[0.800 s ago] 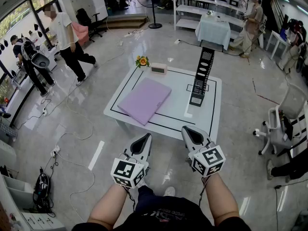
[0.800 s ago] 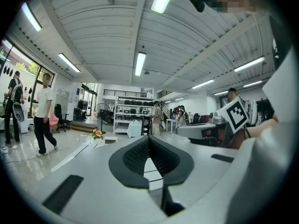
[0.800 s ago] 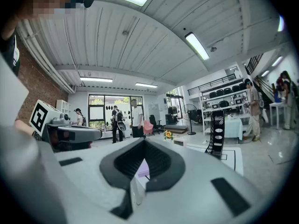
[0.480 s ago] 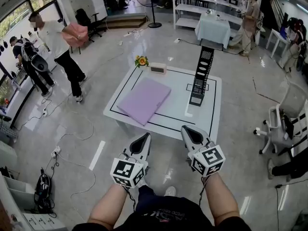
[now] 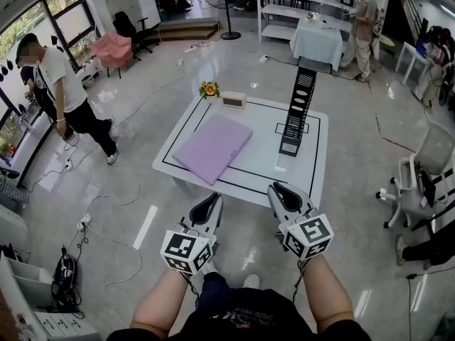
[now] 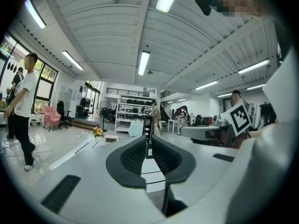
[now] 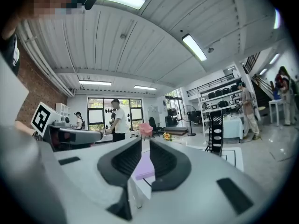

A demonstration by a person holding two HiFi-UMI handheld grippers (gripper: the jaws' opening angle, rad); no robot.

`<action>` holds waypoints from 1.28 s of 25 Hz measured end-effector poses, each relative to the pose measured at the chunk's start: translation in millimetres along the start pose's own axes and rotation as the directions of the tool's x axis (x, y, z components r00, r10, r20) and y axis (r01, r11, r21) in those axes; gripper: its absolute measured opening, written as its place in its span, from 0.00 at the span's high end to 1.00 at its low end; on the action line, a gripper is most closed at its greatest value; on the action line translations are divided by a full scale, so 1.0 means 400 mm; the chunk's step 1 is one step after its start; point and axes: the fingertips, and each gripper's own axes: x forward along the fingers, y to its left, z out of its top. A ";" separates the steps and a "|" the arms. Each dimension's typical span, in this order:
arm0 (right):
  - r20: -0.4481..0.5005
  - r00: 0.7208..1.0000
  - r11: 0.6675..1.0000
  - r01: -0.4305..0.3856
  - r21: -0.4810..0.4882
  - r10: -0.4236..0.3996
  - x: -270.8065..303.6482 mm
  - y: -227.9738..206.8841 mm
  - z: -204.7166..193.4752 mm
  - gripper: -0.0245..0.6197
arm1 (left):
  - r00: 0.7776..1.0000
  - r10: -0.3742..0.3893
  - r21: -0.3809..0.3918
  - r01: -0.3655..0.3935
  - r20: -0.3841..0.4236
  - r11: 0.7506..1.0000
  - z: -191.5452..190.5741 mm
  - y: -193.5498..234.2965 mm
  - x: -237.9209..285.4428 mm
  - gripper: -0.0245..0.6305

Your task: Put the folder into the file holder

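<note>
"Head view first: what are the two grippers doing?"

"The left gripper (image 5: 209,204) and the right gripper (image 5: 283,192) are held side by side in front of the person's waist, short of the table. Each gripper view shows its jaws pressed almost together, with nothing between them."

"Where is the folder?"

"The purple folder (image 5: 213,148) lies flat on the low white table (image 5: 263,158), well apart from both grippers. The black file holder (image 5: 298,112) stands upright on the same table, to the folder's right and not touching it."

"So how far along is the task?"

"It looks unstarted. The folder is not picked up, and the file holder seems to hold nothing. Reaching, gripping, lifting and sliding the folder in all remain. A bystander (image 5: 60,94) walks at the far left."
</note>
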 end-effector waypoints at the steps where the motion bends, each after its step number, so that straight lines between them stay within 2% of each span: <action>1: 0.004 1.000 1.000 -0.003 0.007 0.002 0.001 -0.003 0.001 0.89 | 1.000 -0.002 0.001 0.002 0.001 1.000 0.001 0.001 0.003 0.89; 3: 0.011 1.000 1.000 -0.008 0.024 0.007 0.006 -0.010 0.001 0.83 | 1.000 -0.008 0.004 0.008 -0.002 1.000 -0.001 0.004 0.011 0.83; 7: 0.020 1.000 0.997 -0.018 0.078 0.017 0.023 -0.024 -0.005 0.69 | 1.000 -0.012 0.027 0.012 -0.017 1.000 -0.010 0.019 0.033 0.59; 9: 0.021 1.000 0.995 -0.019 0.098 0.017 0.036 -0.030 -0.008 0.65 | 1.000 -0.012 0.039 0.012 -0.022 0.999 -0.011 0.032 0.045 0.52; 19: 0.015 1.000 0.992 0.025 0.124 -0.027 0.174 -0.056 -0.010 0.63 | 0.998 -0.057 0.054 0.058 -0.020 0.997 -0.005 0.166 0.122 0.48; 26: -0.022 0.996 0.988 0.088 0.128 -0.085 0.362 -0.069 -0.011 0.61 | 0.990 -0.130 0.035 0.131 -0.048 0.991 0.011 0.351 0.224 0.47; 32: -0.076 0.986 0.978 0.159 0.135 -0.149 0.512 -0.073 -0.027 0.57 | 0.975 -0.205 0.013 0.207 -0.085 0.978 0.011 0.507 0.309 0.46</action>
